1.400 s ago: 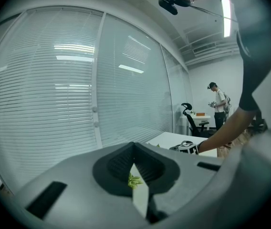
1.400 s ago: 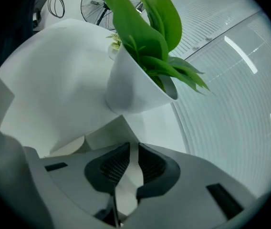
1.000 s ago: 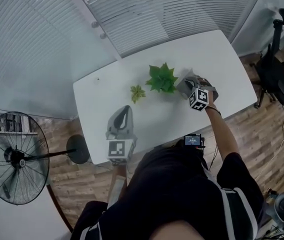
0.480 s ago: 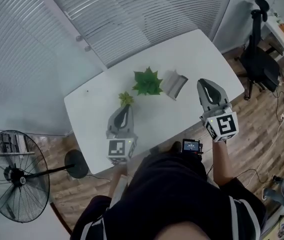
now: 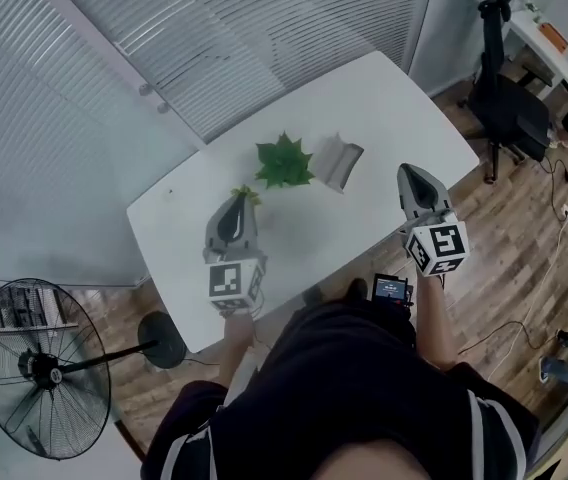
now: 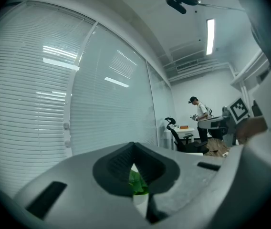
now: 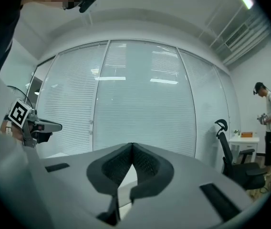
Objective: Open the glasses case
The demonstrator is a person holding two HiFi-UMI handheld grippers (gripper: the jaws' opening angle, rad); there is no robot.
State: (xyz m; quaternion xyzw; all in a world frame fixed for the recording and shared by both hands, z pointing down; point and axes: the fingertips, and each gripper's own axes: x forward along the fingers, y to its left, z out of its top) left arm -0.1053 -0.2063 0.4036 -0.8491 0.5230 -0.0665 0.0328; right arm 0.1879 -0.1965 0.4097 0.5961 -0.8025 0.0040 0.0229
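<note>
Head view: I am holding the left gripper (image 5: pixel 241 199) and the right gripper (image 5: pixel 408 172) above the near side of a white table (image 5: pixel 384 98). The glasses case (image 5: pixel 339 162) is lying on the table just right of a green plant (image 5: pixel 284 160) and to the left of the right gripper's tips, apart from them. I cannot tell whether its lid is up. The left gripper is pointing at a smaller plant (image 5: pixel 247 195) on the left. In the left gripper view its jaws are meeting at the tips and gripping nothing, with green leaves (image 6: pixel 136 182) showing through the gap behind them. In the right gripper view those jaws are likewise pressing together, empty. A fan (image 5: pixel 39 368) is standing on the floor at the near left, and a chair (image 5: pixel 504 98) is standing at the far right.
</note>
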